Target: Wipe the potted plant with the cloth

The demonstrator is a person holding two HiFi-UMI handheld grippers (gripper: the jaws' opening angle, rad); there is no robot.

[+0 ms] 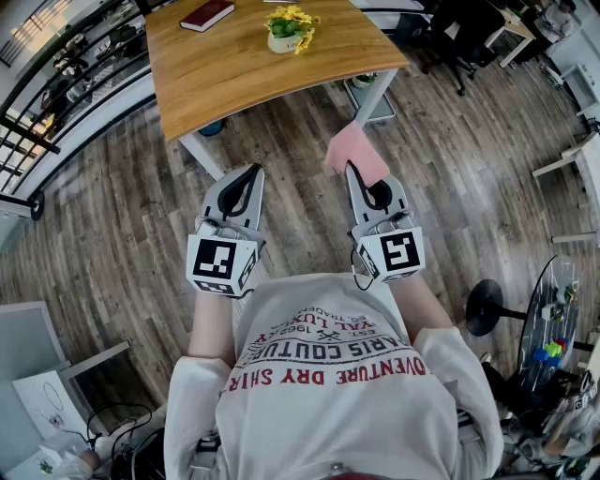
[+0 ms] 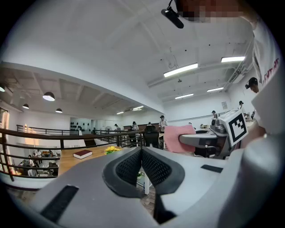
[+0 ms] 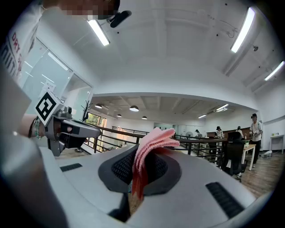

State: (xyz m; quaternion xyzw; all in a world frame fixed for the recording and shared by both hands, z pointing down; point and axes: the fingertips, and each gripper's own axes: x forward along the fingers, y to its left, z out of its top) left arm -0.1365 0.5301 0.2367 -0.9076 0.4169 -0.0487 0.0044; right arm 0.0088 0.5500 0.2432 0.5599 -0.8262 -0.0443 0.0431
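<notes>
A small potted plant with yellow flowers in a white pot stands on the wooden table ahead of me, well beyond both grippers. My right gripper is shut on a folded pink cloth, which sticks out past its tips; in the right gripper view the pink cloth is pinched between the dark pads. My left gripper is shut with nothing in it, level beside the right one. From the left gripper view the potted plant shows small on the table, and the pink cloth to the right.
A dark red book lies on the table's far left. White table legs stand between me and the tabletop. A black railing runs along the left. A black stool base and cluttered shelves stand at the right. People stand far off.
</notes>
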